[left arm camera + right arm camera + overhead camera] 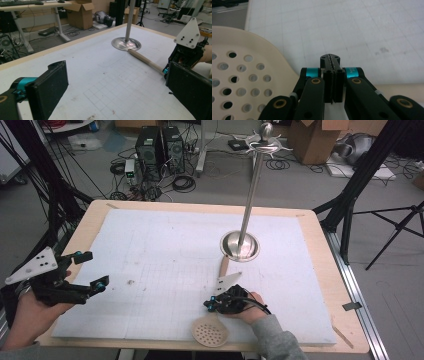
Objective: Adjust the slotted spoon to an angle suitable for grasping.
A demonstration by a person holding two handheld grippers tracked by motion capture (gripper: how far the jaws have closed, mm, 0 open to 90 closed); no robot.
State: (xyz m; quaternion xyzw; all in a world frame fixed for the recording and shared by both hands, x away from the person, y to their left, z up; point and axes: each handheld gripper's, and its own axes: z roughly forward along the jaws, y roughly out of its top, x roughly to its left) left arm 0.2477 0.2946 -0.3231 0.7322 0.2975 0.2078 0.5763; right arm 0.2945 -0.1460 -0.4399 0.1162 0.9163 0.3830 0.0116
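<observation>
- Right gripper (212,305) is down low over the white mat (165,255), near the front edge of the table (320,227). In the right gripper view its jaws are pressed flat against each other with nothing between them that I can make out.
- The thing it's working at is a cream skimmer spoon (211,330), the flat round kind full of holes. The perforated head (239,82) sits just beside the closed fingertips, on their left in the right gripper view, really close, but I can't tell if it's actually touching them.
- The skimmer's wooden handle (146,61) runs from under the right gripper away toward the far side. In the high view the hand and gripper sit right over the middle of it, so that stretch is hidden.
- The far end of the handle comes up against the round base of a tall metal stand (240,245). The stand's pole rises straight up, with a spiky hook ring at the top.
- Left gripper (90,270) is well apart from all that, over the left edge of the mat. Its fingers (48,87) are spread wide with only bare mat between them.
- From the left gripper view, the stand and the skimmer handle are out ahead of the open fingers, with the right gripper off behind the right-hand finger.
</observation>
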